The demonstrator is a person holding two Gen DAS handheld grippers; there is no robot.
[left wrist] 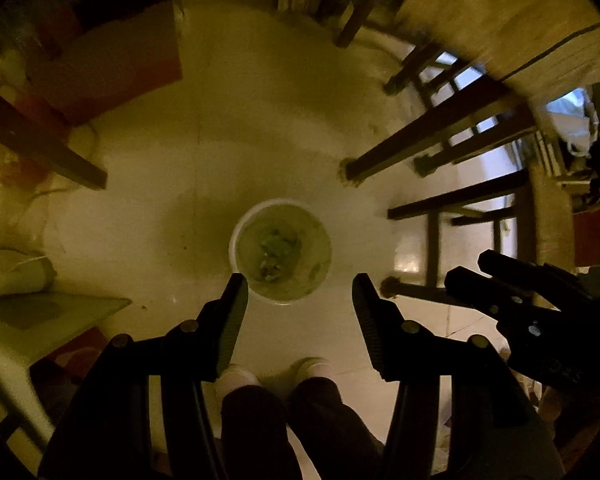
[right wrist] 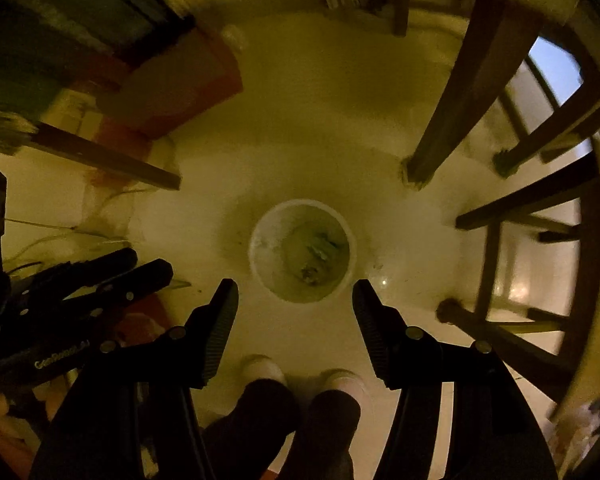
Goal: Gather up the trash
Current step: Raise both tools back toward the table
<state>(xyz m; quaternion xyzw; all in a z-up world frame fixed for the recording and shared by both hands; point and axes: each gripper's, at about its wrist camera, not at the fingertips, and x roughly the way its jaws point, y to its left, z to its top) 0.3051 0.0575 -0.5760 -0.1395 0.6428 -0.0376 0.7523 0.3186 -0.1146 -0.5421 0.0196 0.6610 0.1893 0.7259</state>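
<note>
Both the left hand-held gripper and right hand-held gripper hang jaws apart and empty above the white trash bucket, standing on the floor with crumpled trash inside, apparently for dropping in.

Only one marking reads with any confidence. In the right wrist view, at about nine o'clock near the lower-left edge, pale lettering runs along the black body of the left gripper; it looks like "GenRobot.AI", though the middle letters are smeared by blur and dim light. In the left wrist view, at about four o'clock, faint grey characters sit on the black body of the right gripper, possibly digits seen upside down, too dark and small to make out. Nothing else in either view carries readable text, numbers or signs.
</note>
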